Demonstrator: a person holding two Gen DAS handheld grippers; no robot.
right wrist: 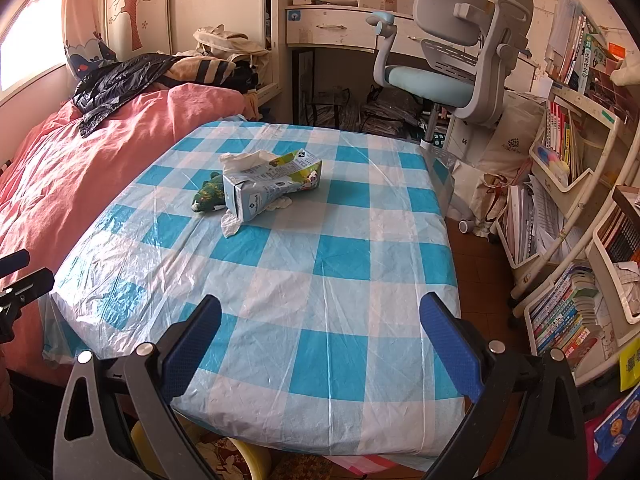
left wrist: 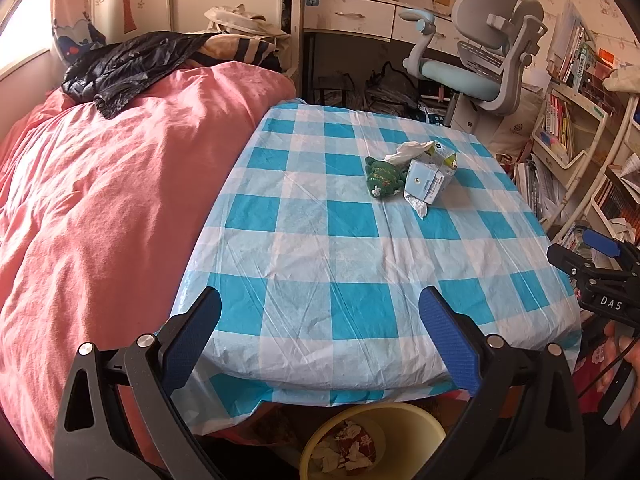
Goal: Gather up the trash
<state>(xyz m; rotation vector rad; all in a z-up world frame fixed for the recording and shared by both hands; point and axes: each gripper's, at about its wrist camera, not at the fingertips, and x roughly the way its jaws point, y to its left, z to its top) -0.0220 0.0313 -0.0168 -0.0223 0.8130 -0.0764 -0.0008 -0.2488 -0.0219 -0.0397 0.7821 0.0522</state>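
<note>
A crushed milk carton (left wrist: 430,178) (right wrist: 268,188) lies on the blue-and-white checked tablecloth (left wrist: 320,248) (right wrist: 304,264) toward the far side. A crumpled white tissue (left wrist: 408,150) (right wrist: 244,160) and a small green wrapper (left wrist: 382,178) (right wrist: 208,196) lie against it. My left gripper (left wrist: 320,336) is open and empty above the near table edge. My right gripper (right wrist: 320,344) is open and empty above the near edge too; it also shows at the right of the left wrist view (left wrist: 592,264). A yellow bin (left wrist: 372,440) with trash stands under the table's near edge.
A bed with a pink quilt (left wrist: 100,200) (right wrist: 80,168) borders the table's left side. A grey swivel chair (left wrist: 480,60) (right wrist: 460,52) and desk stand beyond. Bookshelves (right wrist: 572,208) line the right, with brown floor (right wrist: 480,264) between them and the table.
</note>
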